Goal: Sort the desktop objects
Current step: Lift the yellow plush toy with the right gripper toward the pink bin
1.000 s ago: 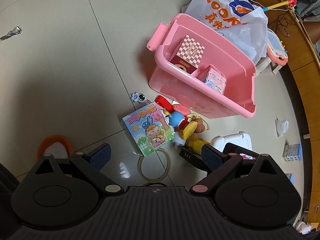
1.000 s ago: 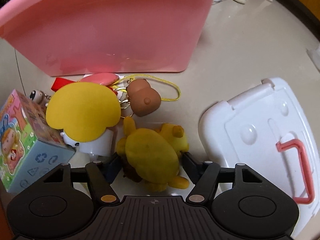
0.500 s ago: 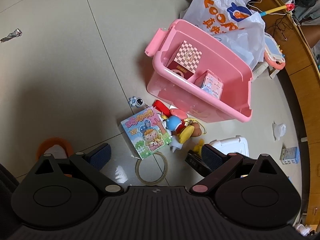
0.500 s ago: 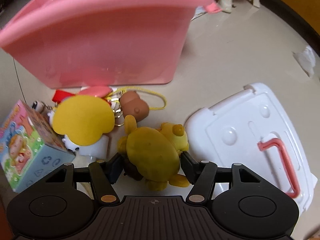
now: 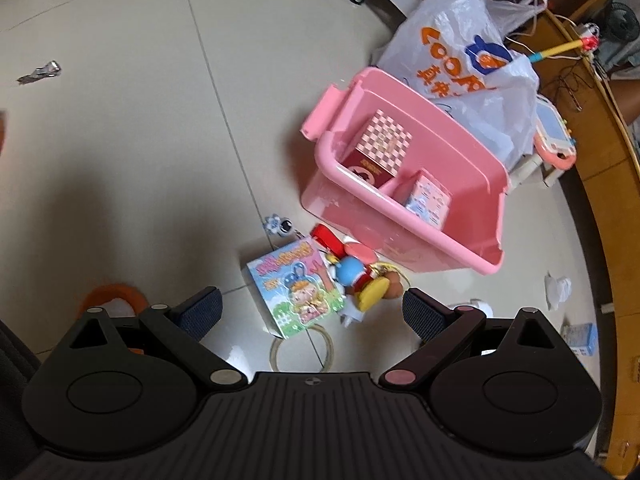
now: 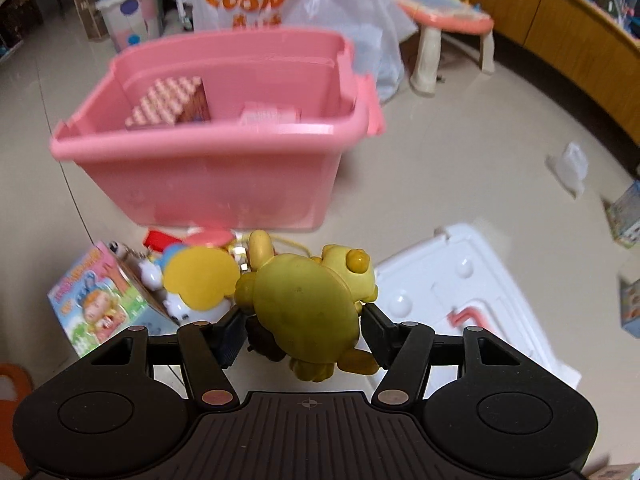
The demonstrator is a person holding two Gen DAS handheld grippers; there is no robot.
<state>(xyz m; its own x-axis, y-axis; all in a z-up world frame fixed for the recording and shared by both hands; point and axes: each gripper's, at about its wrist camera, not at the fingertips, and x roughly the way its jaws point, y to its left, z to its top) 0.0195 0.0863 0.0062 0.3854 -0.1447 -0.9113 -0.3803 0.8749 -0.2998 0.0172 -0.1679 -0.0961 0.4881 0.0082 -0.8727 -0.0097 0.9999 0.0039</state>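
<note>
My right gripper (image 6: 302,326) is shut on a yellow plush toy (image 6: 308,304) and holds it clear of the floor, in front of the pink bin (image 6: 208,184). The bin (image 5: 460,240) holds a checkered box (image 5: 384,144) and a small pink box (image 5: 428,200). On the floor by the bin lie a colourful cartoon box (image 5: 292,292), a blue and yellow doll (image 5: 360,284), a small robot keychain (image 5: 278,226) and a tape ring (image 5: 302,350). My left gripper (image 5: 312,312) hangs open above the cartoon box with nothing between its fingers.
A white lid with a pink handle (image 6: 472,300) lies right of the toys. A white plastic bag (image 5: 460,60) stands behind the bin, a pink toy table (image 6: 444,20) to its right. Small boxes (image 6: 628,216) and a wooden wall edge line the right side.
My right gripper has risen with the yellow plush toy, so the bin's inside now shows. The left gripper has hardly moved; the yellow toy has left the floor in its view.
</note>
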